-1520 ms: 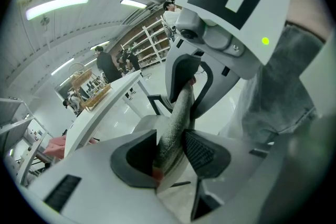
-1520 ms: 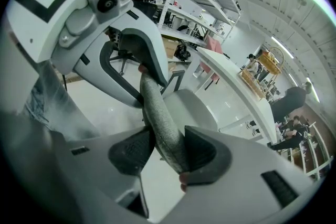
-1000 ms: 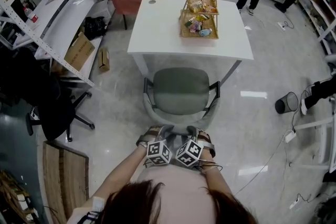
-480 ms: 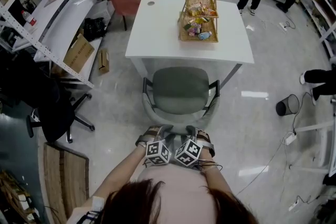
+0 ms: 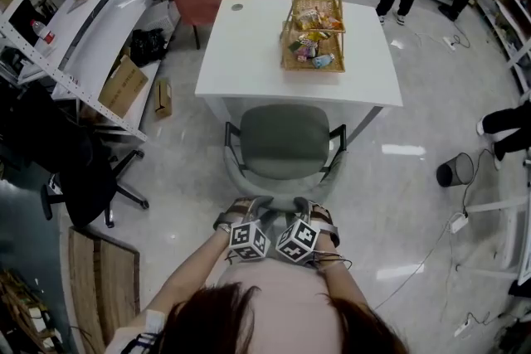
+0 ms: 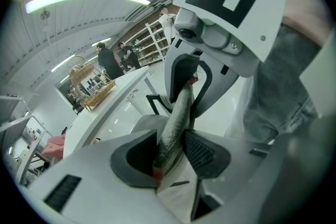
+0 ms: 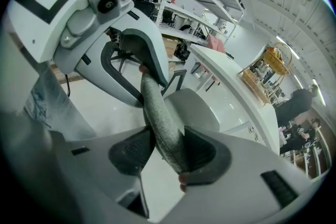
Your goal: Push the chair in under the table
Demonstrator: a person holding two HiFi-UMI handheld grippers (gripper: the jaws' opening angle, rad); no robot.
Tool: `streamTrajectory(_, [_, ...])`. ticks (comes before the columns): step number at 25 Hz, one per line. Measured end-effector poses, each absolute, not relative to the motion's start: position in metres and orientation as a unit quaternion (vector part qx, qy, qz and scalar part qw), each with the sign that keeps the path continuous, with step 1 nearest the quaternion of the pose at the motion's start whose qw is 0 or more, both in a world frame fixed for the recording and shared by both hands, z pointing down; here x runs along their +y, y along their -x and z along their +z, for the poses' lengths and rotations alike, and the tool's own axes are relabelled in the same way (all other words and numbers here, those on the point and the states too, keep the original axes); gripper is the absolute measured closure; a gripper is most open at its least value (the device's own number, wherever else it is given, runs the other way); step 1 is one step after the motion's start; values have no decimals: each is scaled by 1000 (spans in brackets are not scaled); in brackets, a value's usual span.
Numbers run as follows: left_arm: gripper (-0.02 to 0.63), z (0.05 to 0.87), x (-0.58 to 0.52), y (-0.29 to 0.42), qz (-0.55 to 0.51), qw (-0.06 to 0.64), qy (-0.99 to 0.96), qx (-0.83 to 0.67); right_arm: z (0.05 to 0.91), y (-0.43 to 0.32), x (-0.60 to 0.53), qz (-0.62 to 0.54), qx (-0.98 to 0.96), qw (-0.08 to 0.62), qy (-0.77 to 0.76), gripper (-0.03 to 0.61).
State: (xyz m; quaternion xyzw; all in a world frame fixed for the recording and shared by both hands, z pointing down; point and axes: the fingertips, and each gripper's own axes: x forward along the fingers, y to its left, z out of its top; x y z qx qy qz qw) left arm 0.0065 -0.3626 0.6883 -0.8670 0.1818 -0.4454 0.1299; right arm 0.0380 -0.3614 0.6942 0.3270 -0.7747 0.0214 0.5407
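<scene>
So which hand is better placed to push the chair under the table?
Neither: left tool and right tool both clamp the chair backrest's edge side by side, centred behind the table. Use both.

Chair (image 5: 284, 141) sits closer to the bench (image 5: 249, 54). The seat's front edge now meets the bench's near edge; a second ago a strip of the bench's front panel showed between them.

Left tool (image 6: 170, 155) and right tool (image 7: 168, 152), both on the backrest rim, have gone forward with the chair.

In the head view the bench rides lower. The basket (image 5: 314, 33) on its right half rides lower with it.

Person's leg (image 5: 506, 124) at that view's right edge has shifted. Its foot was just beside the waste bin (image 5: 455, 168); it is now drawn up and away, apart from the bin.
</scene>
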Motion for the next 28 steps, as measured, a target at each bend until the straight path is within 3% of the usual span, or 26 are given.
streamTrajectory(28, [451, 689, -423, -18, -443, 130, 866, 191, 694, -50, -423, -1, -779, 535, -326, 399])
